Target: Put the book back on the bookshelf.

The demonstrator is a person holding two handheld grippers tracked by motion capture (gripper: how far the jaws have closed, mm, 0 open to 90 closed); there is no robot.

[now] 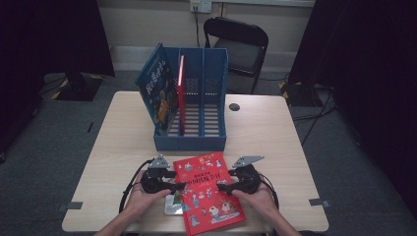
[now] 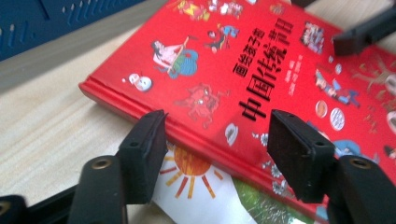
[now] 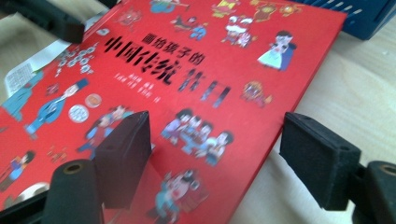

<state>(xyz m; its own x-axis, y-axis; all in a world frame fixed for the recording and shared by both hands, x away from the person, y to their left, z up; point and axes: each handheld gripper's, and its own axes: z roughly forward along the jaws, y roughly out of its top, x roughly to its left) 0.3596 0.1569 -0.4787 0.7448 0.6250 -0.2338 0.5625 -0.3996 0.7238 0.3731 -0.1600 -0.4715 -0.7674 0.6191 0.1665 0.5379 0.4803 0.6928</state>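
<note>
A glossy red hardcover picture book (image 1: 209, 191) with cartoon figures and black lettering lies flat on the pale wooden worktop (image 1: 118, 132), between the two tools. The left tool (image 1: 178, 186) sits at the book's spine edge with its black jaws spread: in the left gripper view (image 2: 212, 140) one jaw is just off the spine, over the worktop, and the other is over the red cover, neither pressing on it. Directly under that tool a thinner white booklet with a drawn orange sun (image 2: 194, 184) pokes out from beneath the red book.

The right tool (image 1: 222, 187) is at the book's opposite long edge, also spread wide. In the right gripper view (image 3: 215, 149) one jaw hovers over the cover while the other is beyond the edge, above bare worktop, so the book's edge runs between them without being pinched. The left tool's jaw tip shows at the far corner of that view.

Beyond both tools, near the book's far end, stands a blue plastic slotted file rack (image 1: 211, 123) with three compartments. A dark blue illustrated book (image 1: 158, 91) leans tilted in the compartment on the left tool's side, and a thin red book (image 1: 181, 93) stands upright next to it.
</note>
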